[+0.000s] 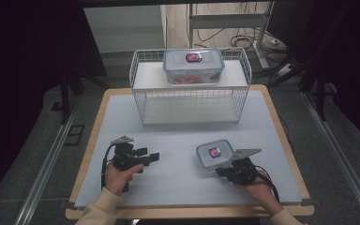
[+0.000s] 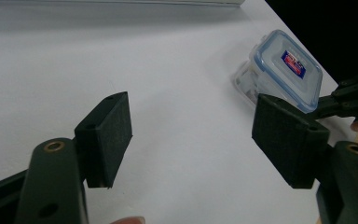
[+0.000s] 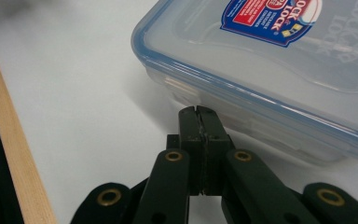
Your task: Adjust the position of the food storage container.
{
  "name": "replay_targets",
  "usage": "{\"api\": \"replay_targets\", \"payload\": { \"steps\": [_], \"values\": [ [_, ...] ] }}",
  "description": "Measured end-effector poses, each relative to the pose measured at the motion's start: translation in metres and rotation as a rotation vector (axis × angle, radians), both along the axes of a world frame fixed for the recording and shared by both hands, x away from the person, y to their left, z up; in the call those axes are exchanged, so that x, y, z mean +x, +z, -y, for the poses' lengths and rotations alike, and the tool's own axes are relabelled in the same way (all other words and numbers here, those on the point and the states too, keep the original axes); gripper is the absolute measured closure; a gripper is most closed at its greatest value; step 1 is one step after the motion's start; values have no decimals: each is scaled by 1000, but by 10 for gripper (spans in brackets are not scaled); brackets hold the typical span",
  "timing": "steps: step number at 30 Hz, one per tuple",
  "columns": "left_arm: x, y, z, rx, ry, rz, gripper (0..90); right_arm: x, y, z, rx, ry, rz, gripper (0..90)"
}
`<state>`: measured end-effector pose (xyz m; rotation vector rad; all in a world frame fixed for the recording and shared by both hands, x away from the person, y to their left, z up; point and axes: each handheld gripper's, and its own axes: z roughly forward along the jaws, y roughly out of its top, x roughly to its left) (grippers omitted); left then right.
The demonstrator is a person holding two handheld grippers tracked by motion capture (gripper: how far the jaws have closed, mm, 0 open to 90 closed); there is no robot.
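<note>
The small lidded container lies flat on the pale blue-grey table mat, in front of the white wire basket rack and well apart from it, toward the person's right side. It is a clear plastic box with a blue-rimmed lid and a red and blue label on top. The right gripper sits just at the near right corner of this container; in the right gripper view its two black jaws are pressed flat together with nothing between them, and the closed tips rest right against the side wall of the container just below the lid's blue rim, though whether they actually touch it I cannot tell. The left gripper is held well to the left of the container, resting low over the mat, its jaws pointing across toward the container. In the left gripper view its jaws stand wide apart with only bare mat between them, holding nothing, and the container shows beyond the right-hand pad with the right gripper's black linkage at its edge. A second, larger lidded container with orange contents sits on the top shelf of the wire basket rack, beyond the small one
</note>
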<state>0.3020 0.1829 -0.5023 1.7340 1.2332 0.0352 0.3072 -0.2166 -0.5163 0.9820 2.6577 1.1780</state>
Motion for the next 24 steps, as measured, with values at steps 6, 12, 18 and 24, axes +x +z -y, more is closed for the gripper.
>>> {"api": "replay_targets", "payload": {
  "steps": [6, 12, 18, 24],
  "values": [
    [1, -1, 0, -3, -4, -5, 286, -7, 5, 20, 18, -35, 9, 892],
    [-2, -2, -2, 4, -2, 0, 286, -1, 14, 56, 39, -148, 37, 892],
    [-5, -1, 2, 11, -8, 6, 288, 26, 12, 67, 26, -239, 30, 892],
    [-7, 0, 4, 17, -6, 9, 289, 38, 6, 62, -13, -254, 44, 892]
  ]
}}
